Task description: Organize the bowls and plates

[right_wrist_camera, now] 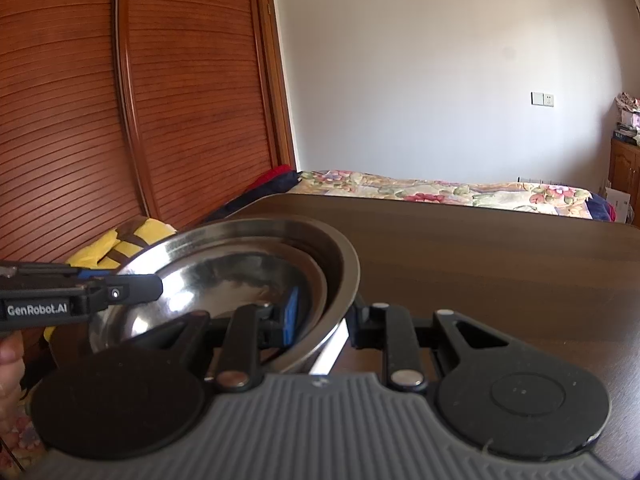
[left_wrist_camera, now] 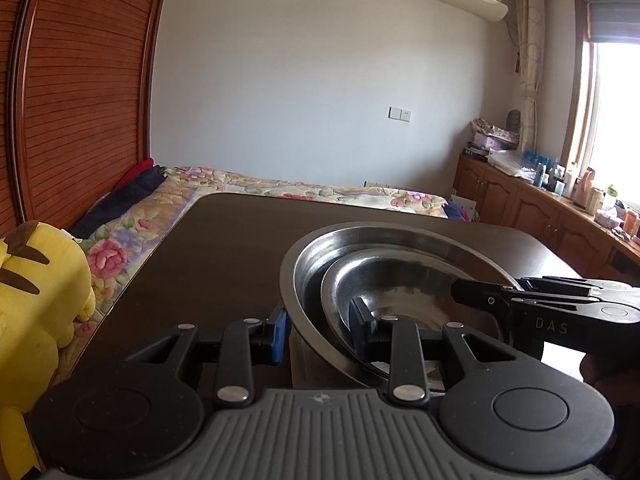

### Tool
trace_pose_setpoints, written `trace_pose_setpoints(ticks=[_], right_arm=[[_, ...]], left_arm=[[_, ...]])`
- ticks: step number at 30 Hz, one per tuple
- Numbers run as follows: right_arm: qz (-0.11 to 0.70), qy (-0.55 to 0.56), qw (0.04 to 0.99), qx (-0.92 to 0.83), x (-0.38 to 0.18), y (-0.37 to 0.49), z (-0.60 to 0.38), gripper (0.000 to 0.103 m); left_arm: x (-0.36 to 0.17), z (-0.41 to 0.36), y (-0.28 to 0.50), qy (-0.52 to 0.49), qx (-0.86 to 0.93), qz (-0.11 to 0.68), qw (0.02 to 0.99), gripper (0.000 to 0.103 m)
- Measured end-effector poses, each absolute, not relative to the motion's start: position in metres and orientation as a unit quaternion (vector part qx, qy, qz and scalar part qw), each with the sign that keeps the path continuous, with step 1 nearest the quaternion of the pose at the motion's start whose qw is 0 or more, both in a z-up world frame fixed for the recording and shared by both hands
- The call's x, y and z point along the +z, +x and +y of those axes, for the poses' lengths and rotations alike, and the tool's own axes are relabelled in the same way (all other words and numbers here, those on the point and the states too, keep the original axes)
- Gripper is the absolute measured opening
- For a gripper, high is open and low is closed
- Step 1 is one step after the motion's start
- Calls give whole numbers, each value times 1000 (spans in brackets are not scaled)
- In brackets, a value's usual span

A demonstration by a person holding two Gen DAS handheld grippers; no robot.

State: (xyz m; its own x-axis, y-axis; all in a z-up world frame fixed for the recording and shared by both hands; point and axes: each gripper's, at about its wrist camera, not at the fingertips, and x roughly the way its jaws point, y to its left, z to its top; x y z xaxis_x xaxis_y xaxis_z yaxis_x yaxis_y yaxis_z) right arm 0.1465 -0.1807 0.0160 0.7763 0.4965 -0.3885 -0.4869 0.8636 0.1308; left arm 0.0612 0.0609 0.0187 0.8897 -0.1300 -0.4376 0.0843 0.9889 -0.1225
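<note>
The small steel bowl (left_wrist_camera: 404, 284) nests inside the large steel bowl (left_wrist_camera: 316, 256) on the dark counter (left_wrist_camera: 208, 248), and both tools straddle the large bowl's rim, left tool (left_wrist_camera: 320, 332) and right tool (right_wrist_camera: 322, 316) on opposite sides, equally near, apparently clenched on it.

Dark table (left_wrist_camera: 208, 248) — floral bed (left_wrist_camera: 280, 186), yellow plush (left_wrist_camera: 36, 292) beside.

The bowls (left_wrist_camera: 400, 272) are shiny, smooth metal. The worktop (left_wrist_camera: 224, 248) is dark, smooth wood. Each claw (left_wrist_camera: 320, 332) is matt black plastic.
</note>
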Motion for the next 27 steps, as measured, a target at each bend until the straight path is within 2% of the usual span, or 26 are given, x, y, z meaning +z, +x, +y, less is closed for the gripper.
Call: trace_pose_setpoints(ticks=[6,10,12,14,17,19,24,27], right_arm=[[206,20,942,265,15,148,-179,29],[196,9,943,268,13,146,-175,36],[193,5,944,269,12,145,-173,41],[183,-2,947,264,13,142,-173,56],[168,-21,954,246,18,138,-174,73],[159,-25,959,234,23,134,-178,74],[148,-11,963,225,38,124,-194,75],[136,-13,967,217,47,112,-204,82]], left_arm=[[16,63,60,-47,-62,224,972,34],[17,66,60,-50,-69,223,971,34],[17,69,60,-53,-70,220,972,39],[18,71,59,-53,-67,213,973,46],[24,69,59,-46,-60,203,976,57],[28,69,58,-42,-57,197,978,61],[40,65,50,-31,-55,176,982,79],[47,60,45,-26,-61,166,984,86]])
